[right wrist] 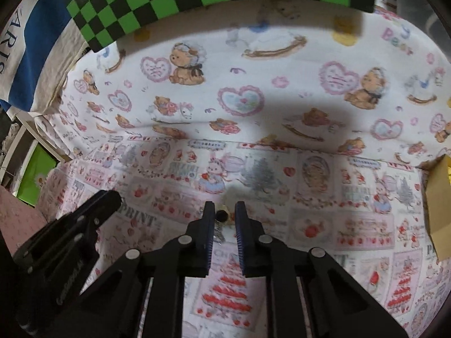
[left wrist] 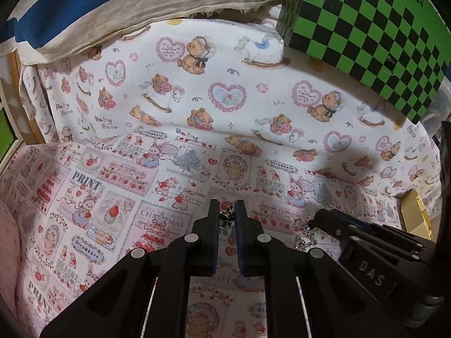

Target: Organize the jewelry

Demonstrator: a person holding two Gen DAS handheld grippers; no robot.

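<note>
left gripper (left wrist: pixel 227 211): fingers sitting narrowly apart, a small silver jewelry piece (left wrist: pixel 225 217) lying between the tips; whether they are pinching it cannot be told.
right gripper (right wrist: pixel 225 211): fingers standing a little apart, a blurred dark bead piece (right wrist: pixel 221 214) showing between the tips.
silver chain (left wrist: pixel 304 232): lying on the cloth just right of the left gripper, beside the right gripper's tip.
printed cloth (left wrist: pixel 84 186): covering the surface underneath.
checkered board (left wrist: pixel 366 28): leaning at the far right.
cardboard box (right wrist: pixel 438 211): sitting at the right edge.
</note>
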